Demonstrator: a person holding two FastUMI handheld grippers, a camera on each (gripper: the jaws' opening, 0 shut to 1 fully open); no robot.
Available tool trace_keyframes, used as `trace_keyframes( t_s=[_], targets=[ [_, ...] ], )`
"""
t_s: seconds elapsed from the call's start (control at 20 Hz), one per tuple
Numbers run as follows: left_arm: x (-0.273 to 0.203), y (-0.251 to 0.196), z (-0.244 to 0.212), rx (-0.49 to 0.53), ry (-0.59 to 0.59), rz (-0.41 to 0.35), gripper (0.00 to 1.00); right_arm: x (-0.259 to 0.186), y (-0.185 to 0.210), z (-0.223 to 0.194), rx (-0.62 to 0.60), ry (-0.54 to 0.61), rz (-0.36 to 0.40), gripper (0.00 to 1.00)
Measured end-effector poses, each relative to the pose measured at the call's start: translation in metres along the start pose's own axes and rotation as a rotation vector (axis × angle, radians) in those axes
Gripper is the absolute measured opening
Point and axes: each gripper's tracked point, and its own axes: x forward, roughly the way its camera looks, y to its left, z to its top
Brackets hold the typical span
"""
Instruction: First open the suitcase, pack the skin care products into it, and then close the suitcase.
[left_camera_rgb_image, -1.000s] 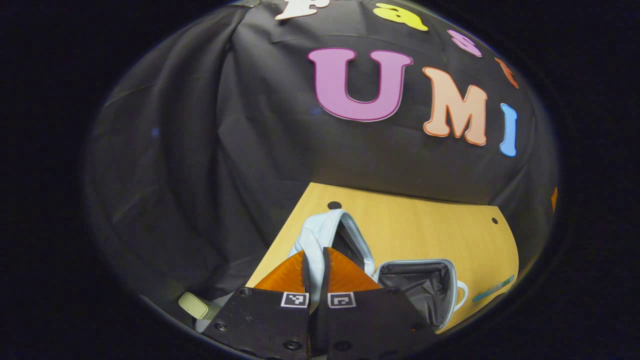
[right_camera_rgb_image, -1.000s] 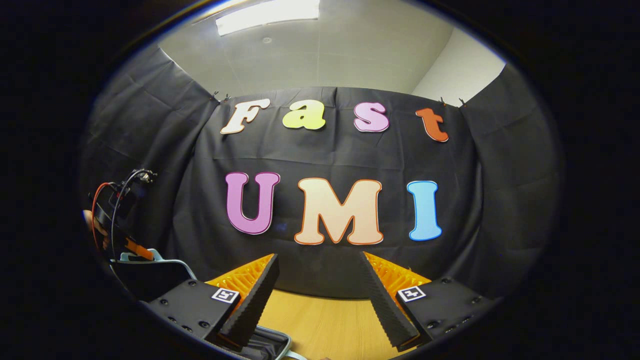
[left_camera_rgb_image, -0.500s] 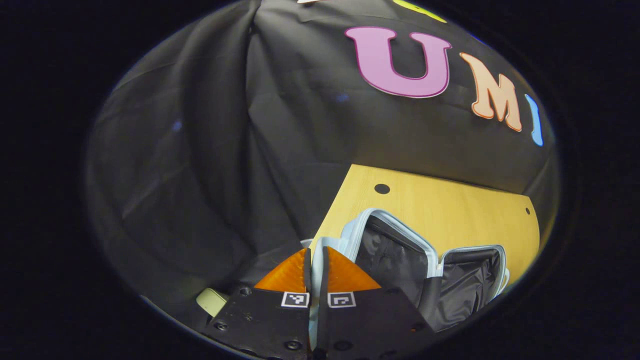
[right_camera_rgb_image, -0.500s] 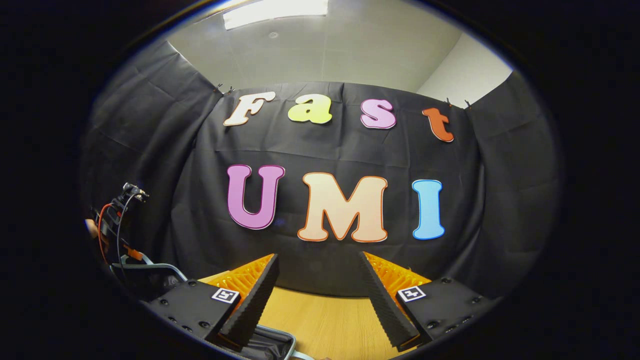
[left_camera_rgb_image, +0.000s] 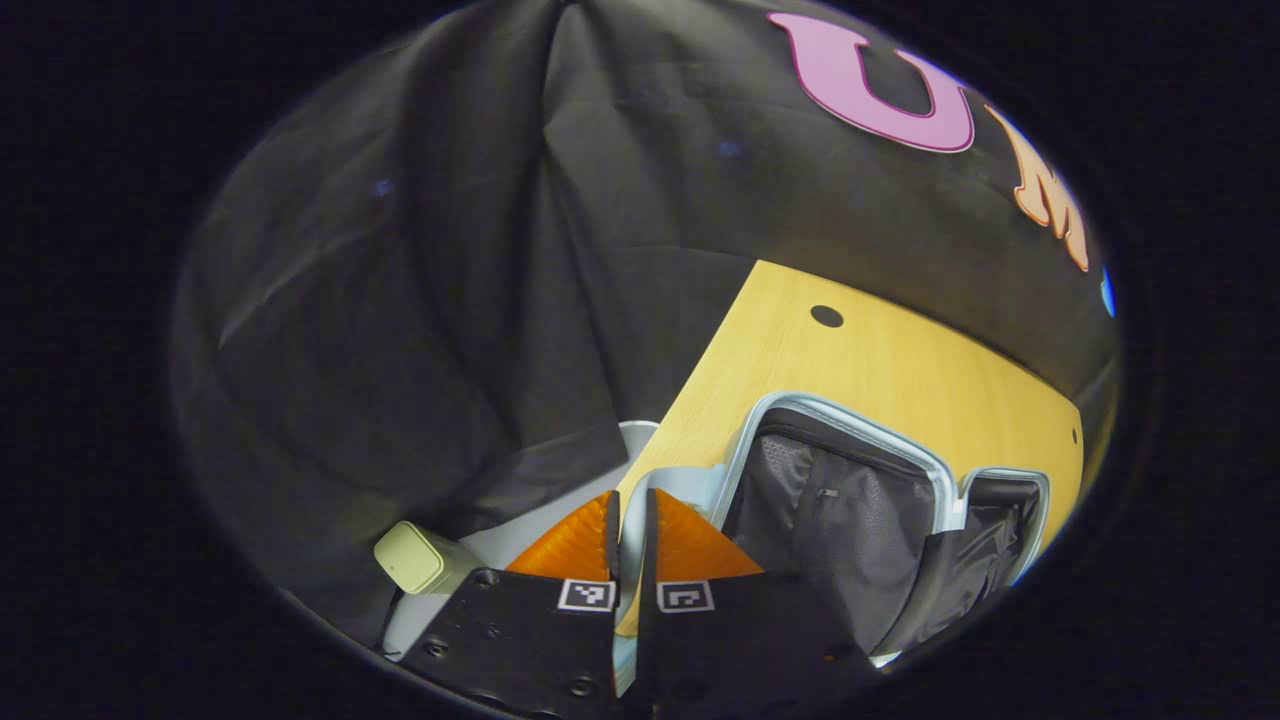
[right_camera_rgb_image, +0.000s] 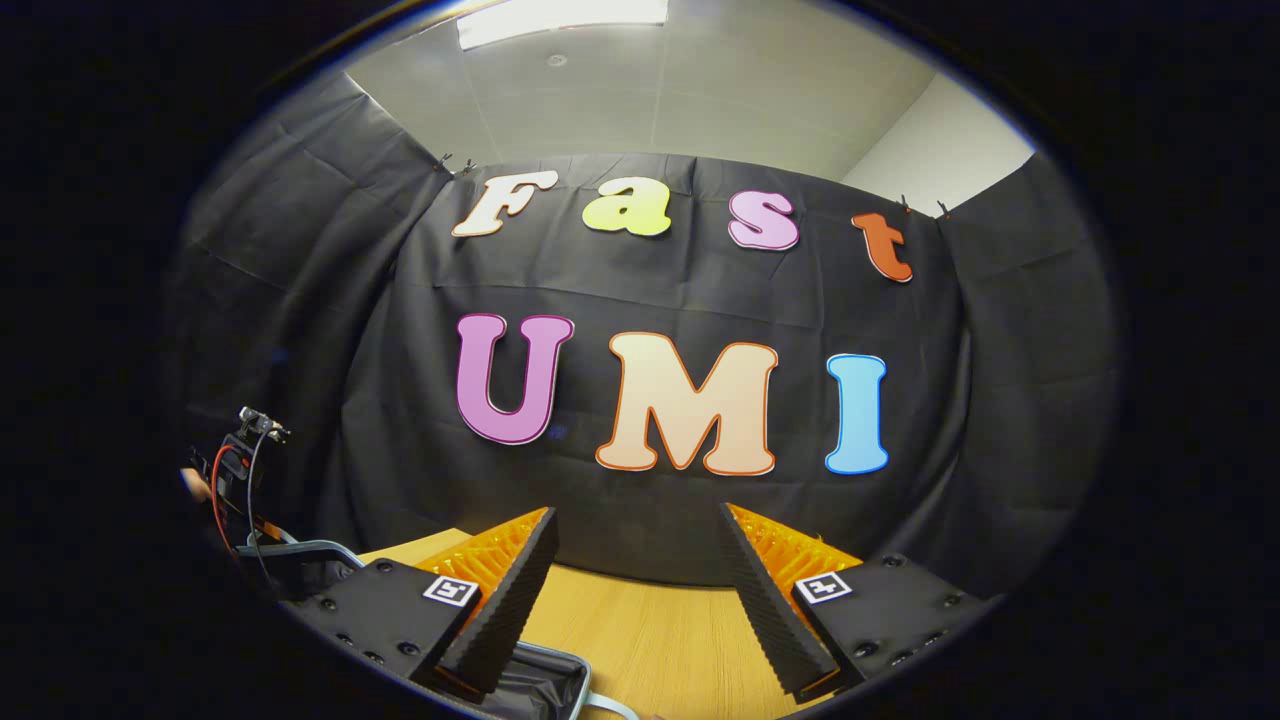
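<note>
Your pale blue suitcase (left_camera_rgb_image: 850, 480) lies open on the desk (left_camera_rgb_image: 900, 360), its dark lining showing in both halves

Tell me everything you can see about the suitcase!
The suitcase is small, with a pale blue shell and rim and crinkly black fabric lining. It lies open on the wooden table, both halves showing their insides, with nothing packed in what shows. The left gripper is pinched shut on the edge of its lid.

Smooth pale wood-grain table (left_camera_rgb_image: 880, 370), suitcase (left_camera_rgb_image: 850, 440) with matt dark cloth lining, glossy light-blue shell
</note>
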Motion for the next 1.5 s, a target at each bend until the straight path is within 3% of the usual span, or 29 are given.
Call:
trace_keyframes(
  t_s=[0.15,0.35,0.65,0.9,1.5],
  targets=[
    [-0.004,0.009,0.014,-0.036,-0.113,0.046,0.42,-0.002,-0.006,0.0,-0.002,0.001,0.002,0.96],
    [-0.059,-0.01,0.066,-0.043,-0.377,0.075,0.99,-0.005,-0.024,0.006,0.006,-0.015,0.006,1.0],
    [-0.17,-0.07,0.1,-0.027,-0.597,0.013,0.99,-0.013,-0.066,0.011,0.046,-0.039,0.033,0.99],
    [-0.242,-0.158,0.105,0.019,-0.7,-0.089,0.99,-0.024,-0.108,0.017,0.085,-0.064,0.037,0.99],
    [-0.309,-0.335,0.042,0.118,-0.673,-0.337,0.99,-0.066,-0.215,0.02,0.057,-0.094,-0.031,0.99]
  ],
)
